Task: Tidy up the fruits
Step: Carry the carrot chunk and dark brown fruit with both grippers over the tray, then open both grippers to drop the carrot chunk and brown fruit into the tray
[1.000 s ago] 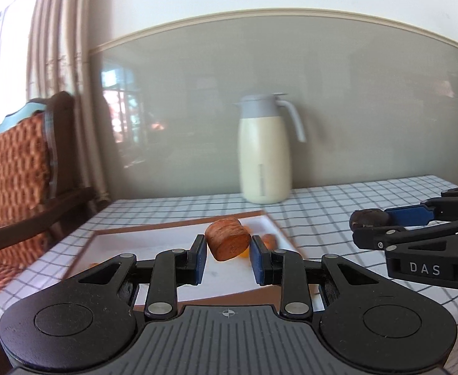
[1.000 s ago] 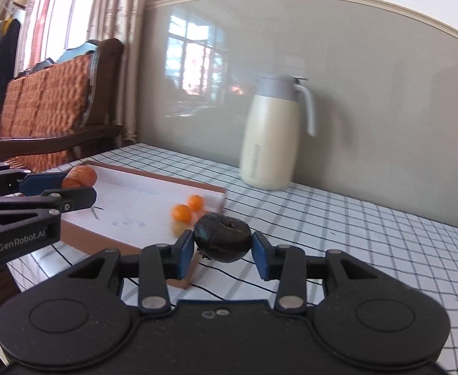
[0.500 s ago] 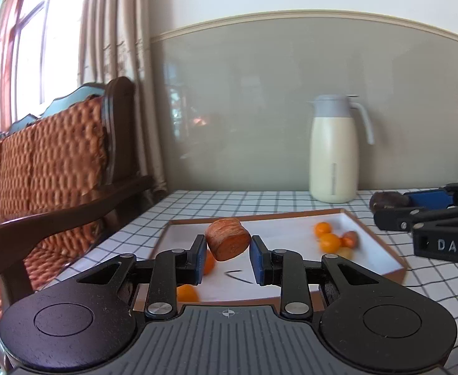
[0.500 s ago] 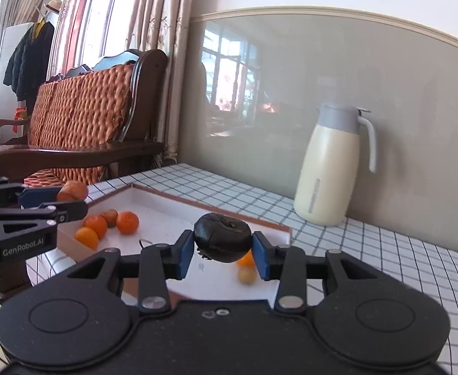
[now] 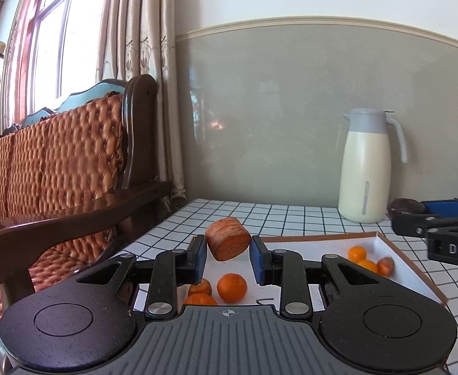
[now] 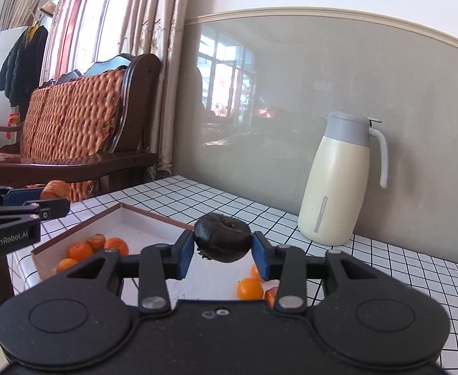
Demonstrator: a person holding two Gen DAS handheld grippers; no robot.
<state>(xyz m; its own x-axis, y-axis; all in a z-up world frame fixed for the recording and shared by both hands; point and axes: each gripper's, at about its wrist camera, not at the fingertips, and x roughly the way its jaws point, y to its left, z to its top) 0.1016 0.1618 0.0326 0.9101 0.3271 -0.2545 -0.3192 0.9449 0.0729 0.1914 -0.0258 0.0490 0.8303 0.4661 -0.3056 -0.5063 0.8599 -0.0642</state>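
Left wrist view, nearest first: left gripper (image 5: pixel 228 251) nearly closed, blue pads pressing both sides of an orange-brown chunk (image 5: pixel 228 239) with a ridged skin and a flat cut face; looks like a cut root or fruit piece, cannot tell which. Chunk hangs above the near-left part of the tray (image 5: pixel 413 261). Three mandarins (image 5: pixel 232 287) lie on the tray floor directly under it. More small fruit (image 5: pixel 367 265) sits toward the tray's far right corner. Beyond the tray's far right corner stands a cream jug (image 5: pixel 365 168) on the checked tablecloth (image 5: pixel 260 215); a wooden sofa (image 5: pixel 72 168) is off the tray's left side.

Right wrist view: right gripper (image 6: pixel 223 251) also closed down, clamping a dark round fruit (image 6: pixel 222 237) with a dimpled top, held over the tray's middle. Mandarins lie below at the tray's left end and just under the jaws.

Risks, judged:
- chunk is gripped on a slanted, rounded flank, off to one side of the pads; it could pivot or slip out, land on the mandarins and roll them about
- released from this height, the dark fruit could bounce off the hard tray floor or over the low rim
- both tools are over the same tray, close together; lowering together could knock fingers against each other
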